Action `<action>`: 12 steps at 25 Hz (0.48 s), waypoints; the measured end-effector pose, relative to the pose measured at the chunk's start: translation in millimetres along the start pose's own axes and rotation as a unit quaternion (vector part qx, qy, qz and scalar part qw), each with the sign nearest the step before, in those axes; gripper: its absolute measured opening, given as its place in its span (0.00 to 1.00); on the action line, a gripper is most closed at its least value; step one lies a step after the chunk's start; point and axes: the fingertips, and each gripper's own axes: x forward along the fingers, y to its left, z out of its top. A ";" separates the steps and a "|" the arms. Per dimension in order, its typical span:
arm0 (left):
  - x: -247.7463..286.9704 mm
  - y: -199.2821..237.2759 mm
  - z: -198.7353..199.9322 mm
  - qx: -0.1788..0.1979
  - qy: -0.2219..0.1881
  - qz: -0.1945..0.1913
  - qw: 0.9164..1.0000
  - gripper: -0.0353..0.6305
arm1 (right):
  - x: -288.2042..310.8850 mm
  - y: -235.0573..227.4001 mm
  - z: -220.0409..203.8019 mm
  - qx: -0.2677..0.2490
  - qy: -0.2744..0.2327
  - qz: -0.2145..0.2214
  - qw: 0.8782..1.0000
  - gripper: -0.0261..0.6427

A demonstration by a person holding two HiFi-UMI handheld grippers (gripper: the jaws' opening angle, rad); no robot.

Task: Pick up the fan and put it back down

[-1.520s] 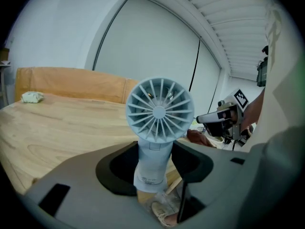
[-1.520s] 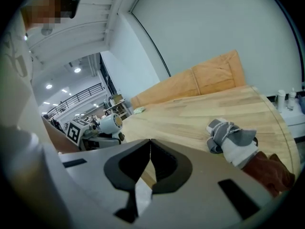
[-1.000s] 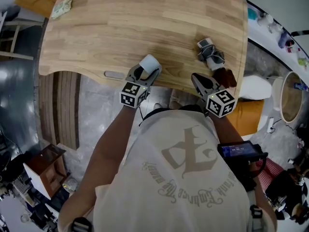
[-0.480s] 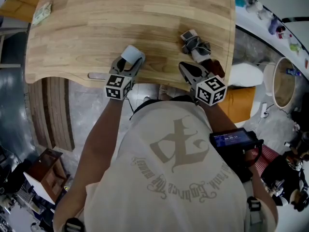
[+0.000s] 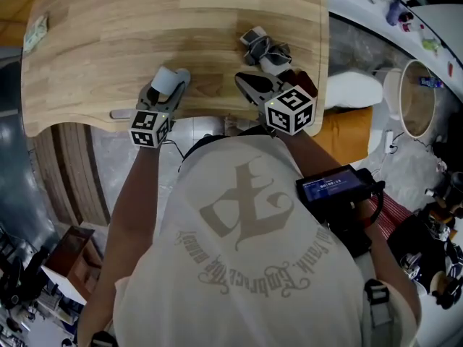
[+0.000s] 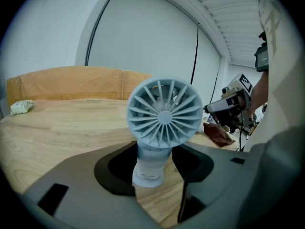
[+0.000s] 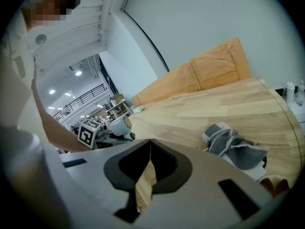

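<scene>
Shifted since a second ago are both grippers and the table under them, all seen further toward 9 o'clock in the head view. Much of that is judged to be the head's own turn, though the fan now seems set a little deeper in from the near edge.

The wooden table [image 5: 217, 20] fills the upper head view. Near its front edge, at 6 o'clock, the left gripper [image 5: 167, 87] is held with its jaws opening, spread to either side of the fan [image 6: 164, 113]. A sliver of wood is seen between the stem and one pad, so the fan is taken as released, not clamped. It stands upright, its base seemingly on the table. The right gripper [image 5: 246, 84], at 3 o'clock of the fan, is clenched on nothing, with only a thin slit left between its pads. A grey cloth bundle [image 5: 264, 45] lies at 1 o'clock of it, and a dark red cloth [image 5: 300, 82] at its 3 o'clock.

The put-down is judged nearly finished. Next, the left gripper would need to be drawn straight back toward 6 o'clock, the stem left unclipped, so that the fan is not toppled.
</scene>
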 end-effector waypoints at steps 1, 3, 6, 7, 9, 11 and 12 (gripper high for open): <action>-0.5 -0.1 -0.8 -0.006 0.001 0.000 1.000 0.41 | 1.0 1.0 0.3 0.000 0.000 0.004 1.000 0.06; -1.6 -0.2 -1.4 -0.018 0.001 0.004 1.000 0.42 | 2.2 1.9 0.5 0.000 0.001 0.013 1.000 0.06; -3.5 -1.4 -3.2 -0.029 0.004 0.012 1.000 0.43 | 1.6 0.7 1.7 -0.001 -0.003 0.021 1.000 0.06; -6.0 -0.8 -5.3 -0.031 0.007 0.014 0.999 0.43 | 2.2 1.6 1.9 -0.001 -0.004 0.025 1.000 0.06; -13.7 1.1 -10.3 -0.035 0.014 0.020 0.999 0.44 | 4.3 6.0 1.9 -0.003 -0.005 0.037 0.999 0.06; -22.1 2.8 -13.9 -0.041 0.018 0.027 0.999 0.44 | 6.3 11.6 2.1 -0.006 -0.006 0.050 0.999 0.06; -26.3 3.4 -15.4 -0.044 0.019 0.031 0.998 0.44 | 7.4 14.0 2.0 -0.007 -0.006 0.055 0.998 0.06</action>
